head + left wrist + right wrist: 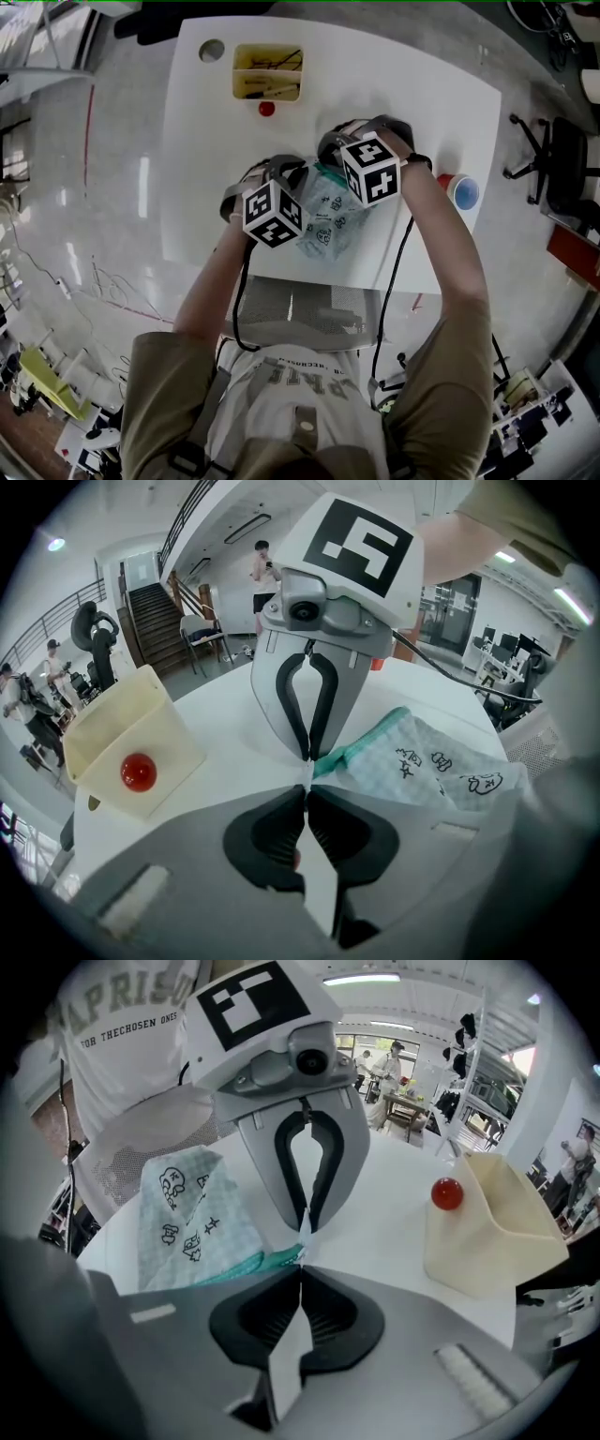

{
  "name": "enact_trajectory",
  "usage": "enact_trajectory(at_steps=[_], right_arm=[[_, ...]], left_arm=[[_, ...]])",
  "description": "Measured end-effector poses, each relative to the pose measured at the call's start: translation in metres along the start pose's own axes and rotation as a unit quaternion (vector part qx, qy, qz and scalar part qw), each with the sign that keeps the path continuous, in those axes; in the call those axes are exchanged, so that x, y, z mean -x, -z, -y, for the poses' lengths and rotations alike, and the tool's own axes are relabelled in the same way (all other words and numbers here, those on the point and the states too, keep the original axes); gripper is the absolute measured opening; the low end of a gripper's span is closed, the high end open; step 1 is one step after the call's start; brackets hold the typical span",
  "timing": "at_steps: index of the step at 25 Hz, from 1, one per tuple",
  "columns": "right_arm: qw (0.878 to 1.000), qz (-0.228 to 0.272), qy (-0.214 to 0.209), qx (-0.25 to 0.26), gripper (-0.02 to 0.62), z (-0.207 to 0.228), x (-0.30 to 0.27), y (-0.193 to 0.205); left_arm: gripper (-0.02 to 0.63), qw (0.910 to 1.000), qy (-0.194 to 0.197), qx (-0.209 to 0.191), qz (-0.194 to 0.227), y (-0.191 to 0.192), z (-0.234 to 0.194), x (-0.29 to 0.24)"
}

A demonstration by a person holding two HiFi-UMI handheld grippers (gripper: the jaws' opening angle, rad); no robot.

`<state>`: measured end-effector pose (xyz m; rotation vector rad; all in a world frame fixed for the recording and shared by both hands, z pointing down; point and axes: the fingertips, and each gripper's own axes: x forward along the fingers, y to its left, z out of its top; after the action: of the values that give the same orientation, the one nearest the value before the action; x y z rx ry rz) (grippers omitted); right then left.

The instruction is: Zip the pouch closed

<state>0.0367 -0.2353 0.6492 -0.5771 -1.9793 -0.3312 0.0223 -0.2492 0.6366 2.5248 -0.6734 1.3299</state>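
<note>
Head view: a white table (422, 84) seen from above. Near its middle lies a pale checked fabric pouch with small black drawings and a teal zip edge (333, 220). Its long axis runs from the grippers back toward the person at the table's near edge. The left gripper (309, 176) and the right gripper (328, 167) meet tip to tip at the pouch's far end, equally near it. A yellow plastic tray (234, 75) and a small red ball (266, 109) sit well apart on the far side. A round red and blue object (459, 190) sits at the right edge.

Left gripper view: the left gripper (307, 794) has its jaws pressed together on a small white tab (307, 772) at the pouch's corner. The right gripper (309, 754) faces it, almost touching. The teal edge runs from that pinch off to the right along the pouch (431, 766). The tray (141, 724) and ball (138, 772) are to the left, out of the way.

Right gripper view: the right gripper (300, 1274) has its jaws closed at the end of the teal edge. The pouch (187, 1213) spreads away to the left, and the left gripper (305, 1227) sits directly opposite. Which gripper has the zip pull cannot be told. Judging from this, the coming pull must follow the teal edge away from the shared corner. The only obstruction is the other gripper crowding the tips.
</note>
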Motion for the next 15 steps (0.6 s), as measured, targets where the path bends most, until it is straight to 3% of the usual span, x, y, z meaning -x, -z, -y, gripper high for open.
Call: enact_trajectory(at_steps=[15], right_arm=[[1.000,-0.008,0.000,-0.007,0.005,-0.0058,-0.0012,-0.0011]], left_arm=[[0.021,1.0000,0.005,0.003,-0.004,0.0027,0.0034,0.0024]])
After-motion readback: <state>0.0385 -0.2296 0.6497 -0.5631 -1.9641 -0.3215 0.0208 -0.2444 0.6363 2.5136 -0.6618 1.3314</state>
